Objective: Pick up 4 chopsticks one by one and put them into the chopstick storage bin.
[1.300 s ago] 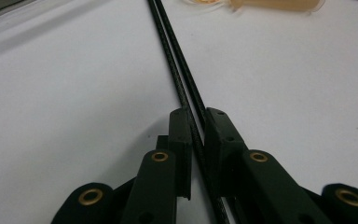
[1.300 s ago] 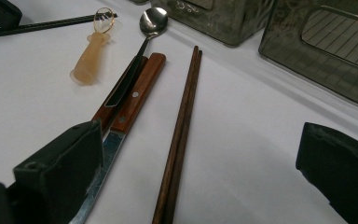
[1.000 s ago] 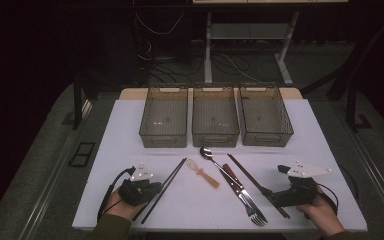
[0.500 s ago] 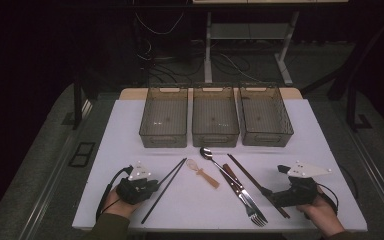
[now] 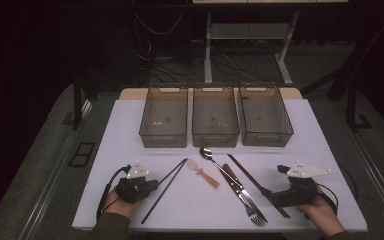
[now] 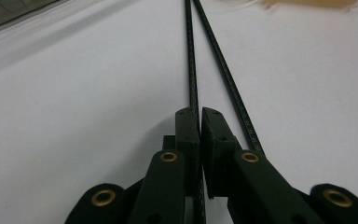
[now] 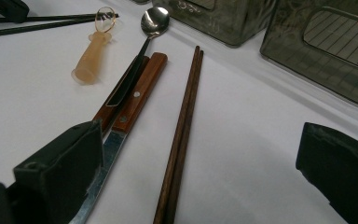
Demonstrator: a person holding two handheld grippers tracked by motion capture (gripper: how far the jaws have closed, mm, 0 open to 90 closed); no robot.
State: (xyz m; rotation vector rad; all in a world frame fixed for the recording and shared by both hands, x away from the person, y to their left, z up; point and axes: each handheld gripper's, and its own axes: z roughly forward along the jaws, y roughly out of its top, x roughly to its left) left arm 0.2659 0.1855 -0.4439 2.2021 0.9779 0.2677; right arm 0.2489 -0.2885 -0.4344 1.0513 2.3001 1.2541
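Note:
A pair of black chopsticks (image 5: 165,189) lies slanted on the white table (image 5: 130,130) at the front left. My left gripper (image 5: 154,184) rests at their near end. In the left gripper view its jaws (image 6: 199,112) have just been closing and are shut on one black chopstick (image 6: 189,56); the second black chopstick (image 6: 223,70) runs free past the right jaw. My right gripper (image 5: 272,195) sits at the front right. It stands open (image 7: 200,135) with the brown chopsticks (image 7: 182,135) lying untouched between its wide jaws.
Three clear empty bins (image 5: 164,120) (image 5: 215,120) (image 5: 265,117) stand in a row at the back. Mid-table lie a steel spoon (image 5: 207,152), an amber plastic spoon (image 5: 205,174), a wood-handled knife and fork (image 5: 240,187) and the brown chopsticks (image 5: 252,180).

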